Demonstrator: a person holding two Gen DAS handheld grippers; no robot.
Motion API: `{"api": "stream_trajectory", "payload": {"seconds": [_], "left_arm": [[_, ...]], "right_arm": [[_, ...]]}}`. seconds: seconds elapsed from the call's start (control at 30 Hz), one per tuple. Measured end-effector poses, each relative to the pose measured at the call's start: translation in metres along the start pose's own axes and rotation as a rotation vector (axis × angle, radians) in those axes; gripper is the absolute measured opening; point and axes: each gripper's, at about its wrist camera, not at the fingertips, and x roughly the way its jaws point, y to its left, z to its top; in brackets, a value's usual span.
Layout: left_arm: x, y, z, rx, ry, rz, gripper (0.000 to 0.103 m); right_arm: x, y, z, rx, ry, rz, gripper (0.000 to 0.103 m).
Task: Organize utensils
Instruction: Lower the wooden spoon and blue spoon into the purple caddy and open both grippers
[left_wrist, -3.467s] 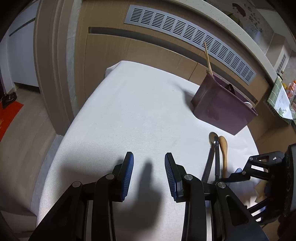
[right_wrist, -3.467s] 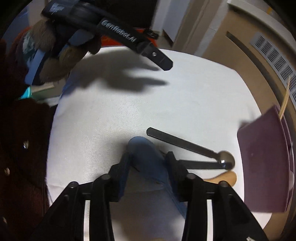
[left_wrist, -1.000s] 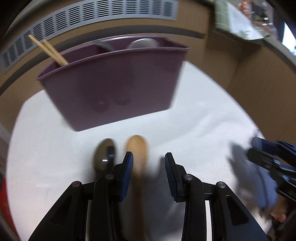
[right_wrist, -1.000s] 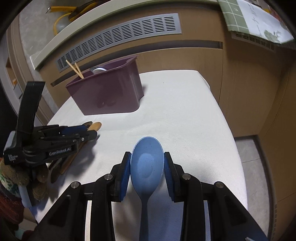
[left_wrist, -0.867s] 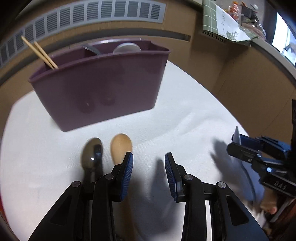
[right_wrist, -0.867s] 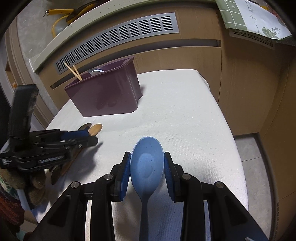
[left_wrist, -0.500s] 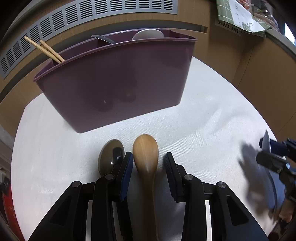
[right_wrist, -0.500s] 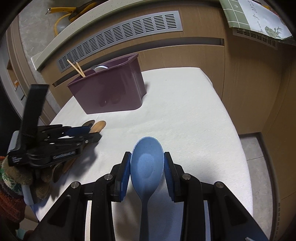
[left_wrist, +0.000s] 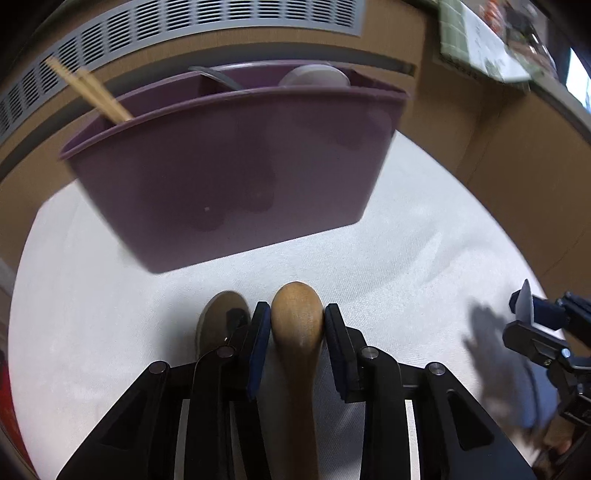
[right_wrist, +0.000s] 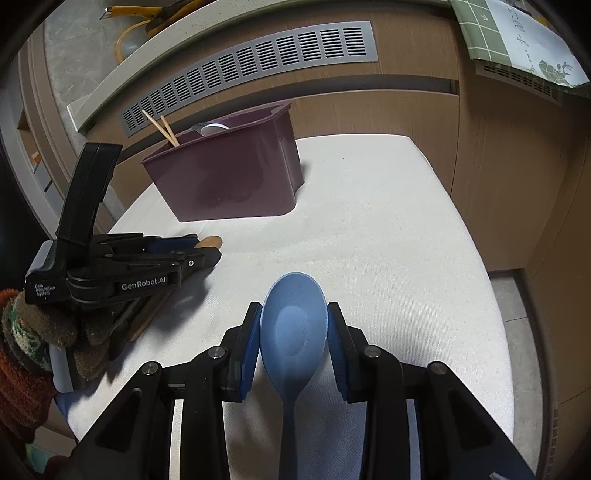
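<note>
Across the white-clothed table (right_wrist: 388, 229), below a wood-panelled wall with a grey vent grille (right_wrist: 251, 70), stood the purple utensil caddy (right_wrist: 229, 181) near the far edge. "GenRobot.AI" marked the left gripper (left_wrist: 297, 319), whose jaws, just closing, pinched the wooden spoon (left_wrist: 297, 321). The right gripper (right_wrist: 293, 326) clamped the blue spoon (right_wrist: 293, 328).

Left tool (left_wrist: 297, 325) has just closed; right tool (right_wrist: 293, 332) clamped.

We see the wooden spoon (left_wrist: 297, 317) low in the left wrist frame, bowl toward the purple caddy (left_wrist: 229, 177) (chopsticks (left_wrist: 88, 92) lean in its upper-left compartment). A metal spoon (left_wrist: 218, 321) lies just left of it. The blue spoon (right_wrist: 293, 328) sits bowl-up at lower centre of the right wrist frame.
</note>
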Motion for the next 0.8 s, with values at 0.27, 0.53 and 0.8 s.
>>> {"api": "stream_trajectory", "payload": {"seconds": [0.27, 0.53, 0.8], "left_arm": [[-0.1, 0.004, -0.018, -0.093, -0.273, -0.062, 0.031], [-0.12, 0.014, -0.023, -0.108, -0.335, -0.046, 0.031], [-0.199, 0.029, 0.025, -0.136, -0.582, -0.057, 0.031]], "right_arm": [[-0.015, 0.014, 0.016, -0.04, -0.067, 0.001, 0.031], [-0.015, 0.033, 0.025, -0.074, -0.083, -0.009, 0.031], [-0.051, 0.044, 0.076, -0.114, -0.234, -0.014, 0.027]]}}
